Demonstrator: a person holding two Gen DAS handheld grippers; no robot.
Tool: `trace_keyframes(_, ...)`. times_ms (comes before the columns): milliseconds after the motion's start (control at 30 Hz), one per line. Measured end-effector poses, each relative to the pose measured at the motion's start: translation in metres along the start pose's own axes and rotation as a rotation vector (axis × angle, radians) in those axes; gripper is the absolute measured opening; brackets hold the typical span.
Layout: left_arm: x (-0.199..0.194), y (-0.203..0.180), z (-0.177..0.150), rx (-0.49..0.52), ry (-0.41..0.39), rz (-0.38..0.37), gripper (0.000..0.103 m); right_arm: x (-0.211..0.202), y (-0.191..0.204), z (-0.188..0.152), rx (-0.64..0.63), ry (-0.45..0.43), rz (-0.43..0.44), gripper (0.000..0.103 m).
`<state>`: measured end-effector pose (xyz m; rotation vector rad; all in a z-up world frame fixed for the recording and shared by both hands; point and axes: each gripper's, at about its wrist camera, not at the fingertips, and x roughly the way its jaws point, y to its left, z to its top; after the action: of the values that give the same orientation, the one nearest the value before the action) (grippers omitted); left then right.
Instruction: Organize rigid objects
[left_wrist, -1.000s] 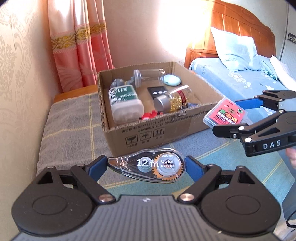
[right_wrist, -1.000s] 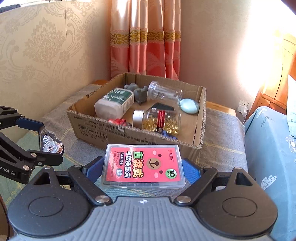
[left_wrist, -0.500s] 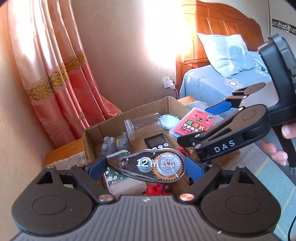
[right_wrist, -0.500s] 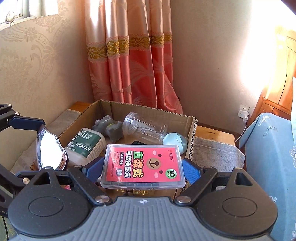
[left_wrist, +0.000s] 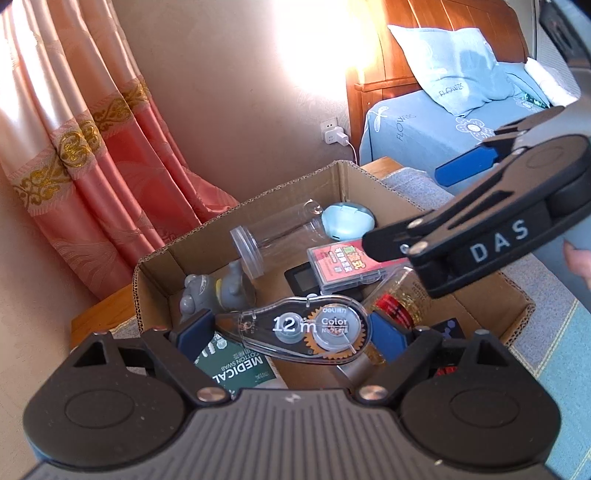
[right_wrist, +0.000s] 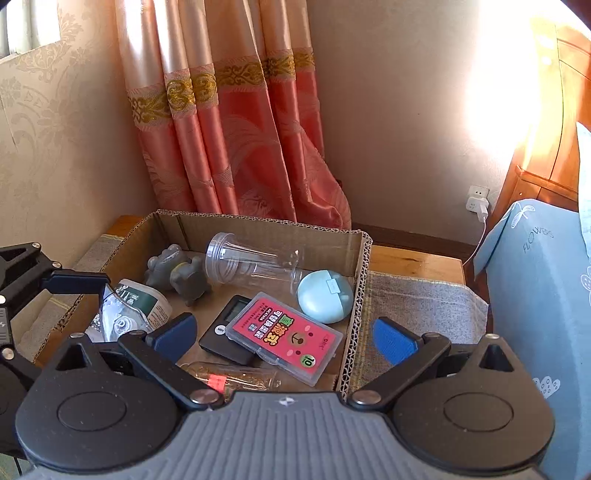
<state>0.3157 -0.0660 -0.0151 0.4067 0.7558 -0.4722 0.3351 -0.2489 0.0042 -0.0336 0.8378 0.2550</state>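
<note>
The left gripper (left_wrist: 295, 328) is squeezed tight on the clear tape roller (left_wrist: 299, 328), holding it up above the near side of the cardboard box (right_wrist: 364, 280). The right gripper (right_wrist: 284, 334) has its fingers spread wide with nothing between them — it hangs over the box too. The pink card case (right_wrist: 284, 338) lies inside the box, resting partly on a black timer (right_wrist: 225, 334) and close to the box's right wall.

What could go wrong? The box is crowded. If the tape roller is let go from this high, it could bounce off the white swab jar (left_wrist: 240, 369) under it, or off the bottle of gold beads (left_wrist: 402, 295), and hop out of the box. The two grippers are near each other over the box, so they might bump.

The box floor under the left gripper is hidden by the gripper's own body. The gold bead bottle is mostly covered in both views. Bright sun washes out the wall behind the box — nothing shows there.
</note>
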Motion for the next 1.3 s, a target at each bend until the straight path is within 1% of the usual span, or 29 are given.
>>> trace_keyframes(67, 0.006, 0.002, 0.004, -0.018, -0.002, 0.003, 0.09, -0.005, -0.002, 0.0, -0.006, -0.001, -0.019, 0.103)
trace_keyframes(133, 0.012, 0.005, 0.008, -0.042, -0.017, 0.021, 0.09, -0.009, -0.004, -0.001, -0.006, -0.002, -0.03, 0.103)
trace_keyframes(200, 0.014, 0.009, 0.01, -0.069, -0.036, 0.039, 0.095, -0.015, -0.005, -0.003, -0.007, -0.009, -0.029, 0.103)
trace_keyframes(333, 0.01, 0.014, 0.014, -0.1, -0.079, 0.091, 0.098, -0.027, -0.002, -0.005, -0.037, -0.033, -0.065, 0.103)
trace_keyframes(433, -0.005, 0.016, 0.013, -0.115, -0.124, 0.111, 0.098, -0.035, -0.001, -0.005, -0.04, -0.041, -0.071, 0.103)
trace_keyframes(533, -0.026, 0.018, 0.011, -0.147, -0.165, 0.129, 0.102, -0.046, 0.003, -0.006, -0.024, -0.042, -0.071, 0.103)
trace_keyframes(667, -0.061, 0.017, -0.001, -0.211, -0.203, 0.184, 0.102, -0.064, 0.014, -0.013, -0.002, -0.039, -0.089, 0.103)
trace_keyframes(767, -0.082, 0.014, -0.018, -0.27, -0.177, 0.202, 0.102, -0.079, 0.026, -0.024, 0.007, -0.042, -0.12, 0.103)
trace_keyframes(900, -0.099, 0.002, -0.048, -0.342, -0.085, 0.252, 0.102, -0.089, 0.045, -0.05, 0.004, -0.033, -0.181, 0.103)
trace_keyframes(1033, -0.106, -0.009, -0.078, -0.398, 0.006, 0.269, 0.102, -0.093, 0.059, -0.079, 0.054, 0.013, -0.174, 0.103)
trace_keyframes(1100, -0.11, -0.013, -0.09, -0.418, 0.035, 0.269, 0.102, -0.095, 0.063, -0.09, 0.07, 0.032, -0.167, 0.103)
trace_keyframes(1167, -0.114, -0.015, -0.099, -0.429, 0.048, 0.263, 0.102, -0.097, 0.068, -0.1, 0.083, 0.049, -0.17, 0.103)
trace_keyframes(1300, -0.123, -0.02, -0.106, -0.431, 0.049, 0.274, 0.102, -0.104, 0.074, -0.113, 0.102, 0.061, -0.163, 0.103)
